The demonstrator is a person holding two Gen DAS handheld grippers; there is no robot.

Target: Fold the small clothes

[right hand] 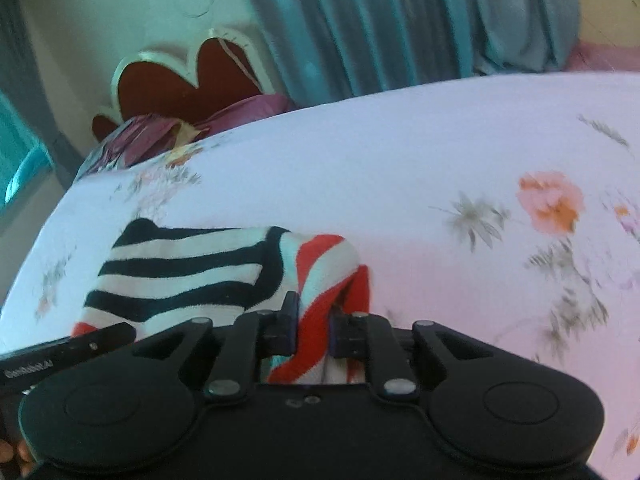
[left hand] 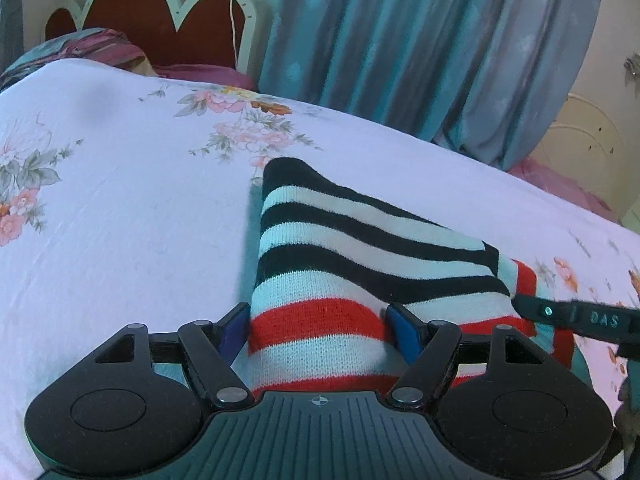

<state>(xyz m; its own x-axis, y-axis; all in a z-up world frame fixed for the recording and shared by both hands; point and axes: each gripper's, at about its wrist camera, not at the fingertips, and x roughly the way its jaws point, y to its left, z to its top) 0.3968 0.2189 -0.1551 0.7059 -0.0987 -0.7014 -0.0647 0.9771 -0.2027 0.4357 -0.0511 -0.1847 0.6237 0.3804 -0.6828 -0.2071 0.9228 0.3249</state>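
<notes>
Striped garment (left hand: 352, 256) lies flat, black-striped end pointing toward headboard (left hand: 152, 4).

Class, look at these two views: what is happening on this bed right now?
A person holding two grippers is folding a small striped knit garment on a floral bedsheet. The right gripper is shut on a bunched red-and-white part of it. The left gripper straddles another part, its pads at the fabric's edges; whether it grips is unclear. The fold is unfinished.
</notes>
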